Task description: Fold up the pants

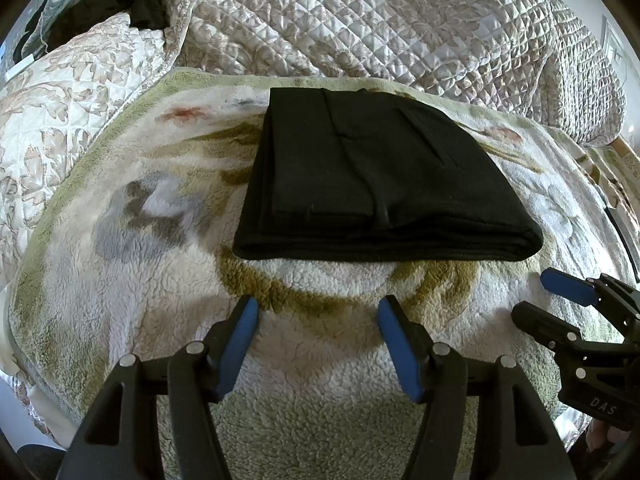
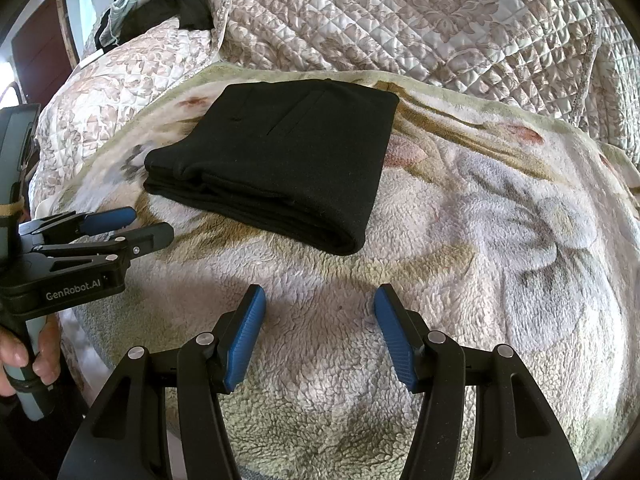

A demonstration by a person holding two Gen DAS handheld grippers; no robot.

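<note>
Both your left gripper [image 1: 318, 310] and right gripper [image 2: 320, 300] hang empty with jaws apart just short of the folded black pants [image 1: 372, 184], whose thick folded edge faces you, slightly nearer the left.

Matt black cloth pants [image 1: 376, 184] are seen on a fuzzy, rough fleece blanket [image 1: 160, 280]. Behind the blanket, a glossy quilted satin bedspread [image 1: 400, 20] is seen. Blue ribbed pads [image 2: 248, 336] are fitted on matt black plastic.
</note>
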